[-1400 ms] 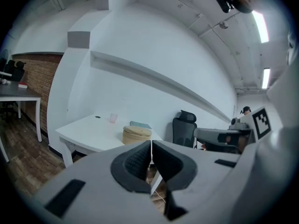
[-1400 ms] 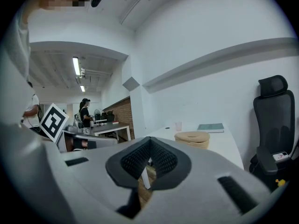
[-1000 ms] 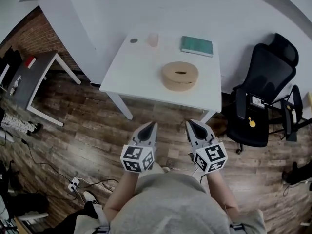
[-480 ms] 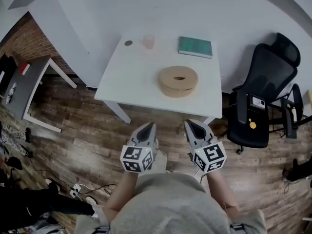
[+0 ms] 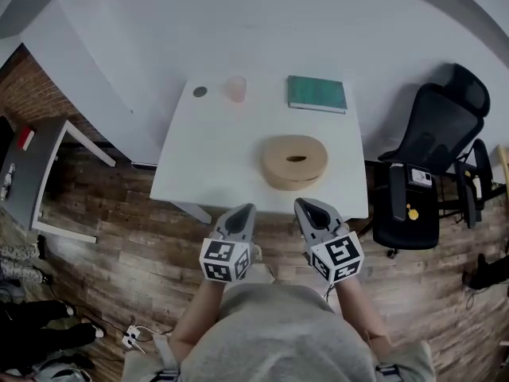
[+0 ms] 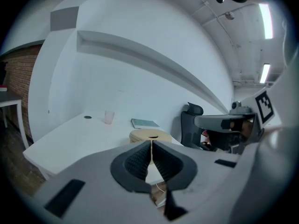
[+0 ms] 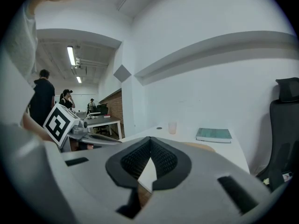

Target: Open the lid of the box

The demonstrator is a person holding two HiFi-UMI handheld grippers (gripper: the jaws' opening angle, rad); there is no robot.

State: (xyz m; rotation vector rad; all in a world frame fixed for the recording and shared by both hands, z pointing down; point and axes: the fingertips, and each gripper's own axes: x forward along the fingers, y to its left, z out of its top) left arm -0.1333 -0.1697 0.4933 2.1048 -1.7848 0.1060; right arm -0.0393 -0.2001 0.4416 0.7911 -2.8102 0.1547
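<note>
We hold both tongs closed and empty above the wooden floor, just short of the white table [image 5: 208,165]. The left gripper [image 5: 244,209] and right gripper [image 5: 302,204] sit side by side. Beyond them the round tan box [image 5: 294,161] rests on the table, right of centre, lid on. Farther back are a pink cup [image 5: 235,88] and a green book [image 5: 316,94].
</note>
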